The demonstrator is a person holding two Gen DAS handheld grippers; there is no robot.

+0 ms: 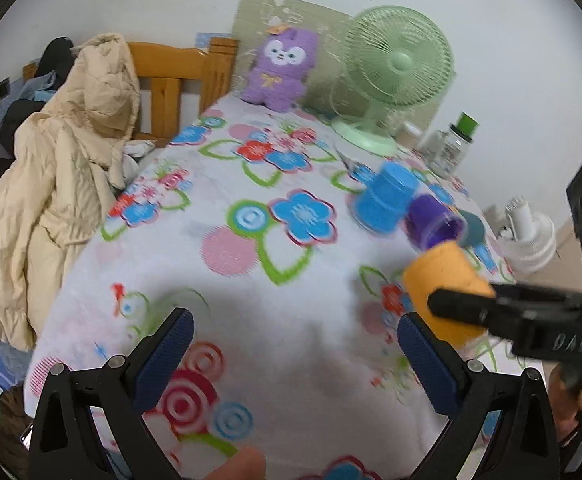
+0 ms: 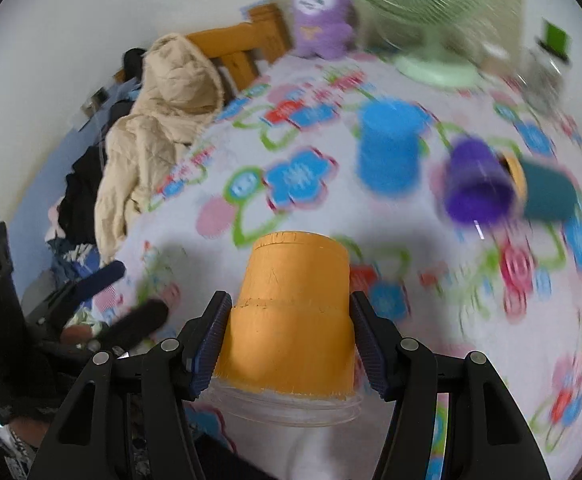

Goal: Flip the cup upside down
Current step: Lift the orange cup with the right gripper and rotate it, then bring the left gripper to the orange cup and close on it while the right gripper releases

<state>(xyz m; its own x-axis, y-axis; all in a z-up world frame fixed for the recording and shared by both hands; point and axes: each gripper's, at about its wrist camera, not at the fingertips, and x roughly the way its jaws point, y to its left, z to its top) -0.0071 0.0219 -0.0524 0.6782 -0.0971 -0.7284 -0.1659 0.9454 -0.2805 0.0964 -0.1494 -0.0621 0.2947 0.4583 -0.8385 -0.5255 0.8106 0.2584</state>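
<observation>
Orange plastic cup: clamped between right gripper pads, base pointing away, held above flower-print tablecloth. Left gripper: jaws spread, nothing held. Nearby: blue plastic cup; purple plastic cup, tipped over.

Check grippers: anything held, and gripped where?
Right gripper holds the orange cup by its sides, near the clear rim. Left gripper is open, holding nothing.
</observation>
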